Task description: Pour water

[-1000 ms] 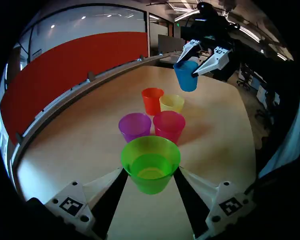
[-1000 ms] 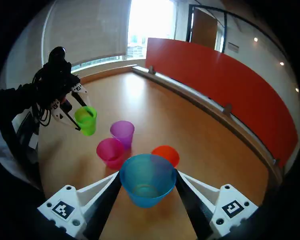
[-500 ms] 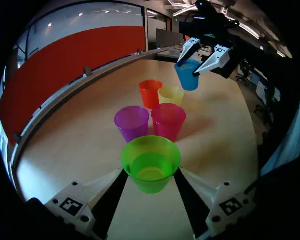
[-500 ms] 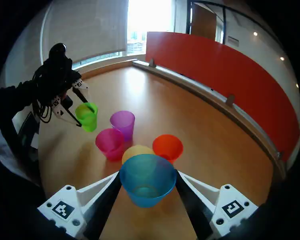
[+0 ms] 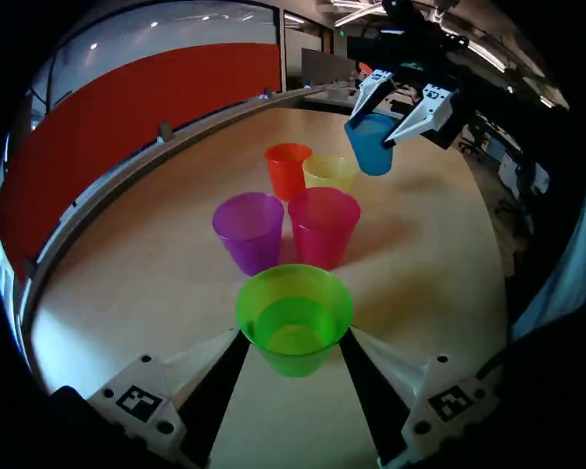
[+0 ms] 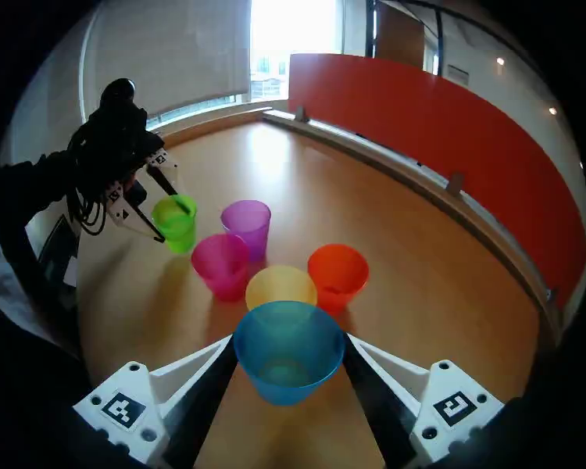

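Left gripper (image 5: 294, 338) jaws clamp translucent green plastic cup (image 5: 294, 309) mid-wall, held off wooden counter (image 5: 426, 258); right gripper (image 6: 289, 348) jaws clamp translucent blue plastic cup (image 6: 289, 371) likewise; cups likely light, thin-walled, squashable, slick; grip below rim, gently.

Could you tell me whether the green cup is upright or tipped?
Upright: the green cup, clamped in the left gripper, has its rim level and mouth facing up.

Obstacles mid-table (image 5: 418, 258): purple cup (image 5: 248, 230) just beside pink cup (image 5: 323, 227), orange cup (image 5: 287, 168) & yellow cup (image 5: 329, 172) close behind it. Bare tabletop open elsewhere round pink cup's group.
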A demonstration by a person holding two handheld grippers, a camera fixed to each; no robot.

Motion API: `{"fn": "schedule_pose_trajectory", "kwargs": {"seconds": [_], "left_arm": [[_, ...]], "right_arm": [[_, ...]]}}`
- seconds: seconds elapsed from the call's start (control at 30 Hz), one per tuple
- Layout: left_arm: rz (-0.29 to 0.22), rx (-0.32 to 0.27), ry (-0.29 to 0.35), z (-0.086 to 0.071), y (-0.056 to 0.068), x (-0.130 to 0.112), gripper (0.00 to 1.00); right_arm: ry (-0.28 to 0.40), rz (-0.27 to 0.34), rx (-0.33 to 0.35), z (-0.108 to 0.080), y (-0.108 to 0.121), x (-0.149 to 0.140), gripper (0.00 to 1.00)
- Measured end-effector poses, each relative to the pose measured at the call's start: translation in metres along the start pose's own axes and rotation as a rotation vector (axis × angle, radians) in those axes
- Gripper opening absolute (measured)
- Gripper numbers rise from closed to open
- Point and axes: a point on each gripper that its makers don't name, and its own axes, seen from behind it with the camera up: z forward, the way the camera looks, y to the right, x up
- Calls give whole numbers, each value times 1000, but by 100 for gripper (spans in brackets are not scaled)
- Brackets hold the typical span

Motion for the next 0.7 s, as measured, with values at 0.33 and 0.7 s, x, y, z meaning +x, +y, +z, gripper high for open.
{"fn": "schedule_pose_trajectory", "kwargs": {"seconds": [0.33,0.7], "left_arm": [[8,-4,-10,4,2,-4,81],[22,-4,-20,6,6,-10,81]], "right_arm": [[-2,-4,12,4,-5,-6,93],[-4,-10,16,6,-7,-9,93]]}}
